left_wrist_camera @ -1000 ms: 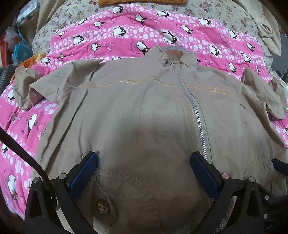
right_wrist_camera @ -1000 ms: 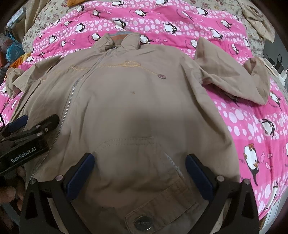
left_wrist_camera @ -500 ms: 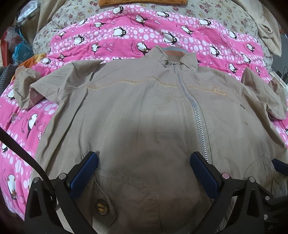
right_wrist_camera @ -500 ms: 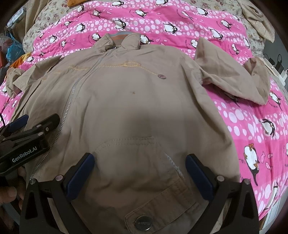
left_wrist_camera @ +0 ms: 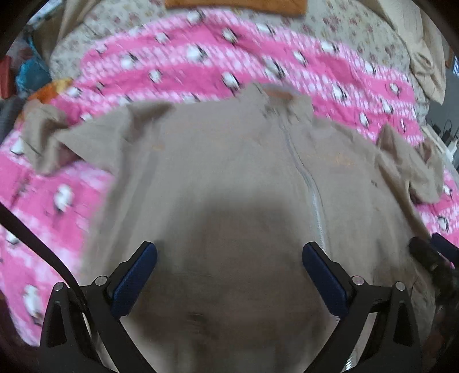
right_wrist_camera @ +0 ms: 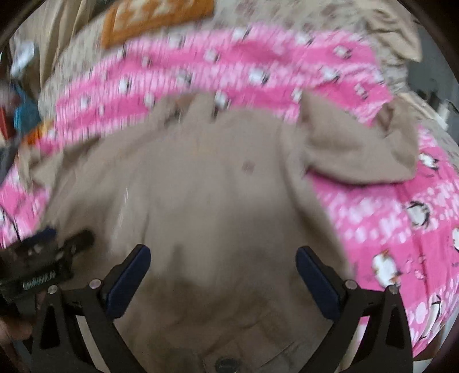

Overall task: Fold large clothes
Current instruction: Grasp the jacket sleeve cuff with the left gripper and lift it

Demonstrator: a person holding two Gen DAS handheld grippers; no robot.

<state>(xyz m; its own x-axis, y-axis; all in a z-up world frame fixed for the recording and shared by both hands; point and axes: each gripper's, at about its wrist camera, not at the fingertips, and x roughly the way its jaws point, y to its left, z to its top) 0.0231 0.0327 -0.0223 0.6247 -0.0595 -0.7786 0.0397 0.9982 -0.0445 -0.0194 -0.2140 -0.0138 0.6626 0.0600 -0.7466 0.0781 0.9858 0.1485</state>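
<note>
A tan zip-up jacket lies front up on a pink penguin-print blanket, collar at the far side, zipper running down its middle. Both sleeves are bunched at its sides, the left sleeve and the right sleeve. My left gripper hovers open over the lower left front, nothing between its blue pads. My right gripper hovers open over the lower right front, above a pocket snap. Both views are motion-blurred.
The blanket covers a bed with a floral sheet and an orange cloth at the far side. Beige fabric is heaped at the far right. Clutter sits off the bed's left edge.
Both grippers have lifted and tilted forward, blurring the views; the pocket snap slid down in the right view and out of the left. The jacket itself has not moved. Both grippers remain open.
</note>
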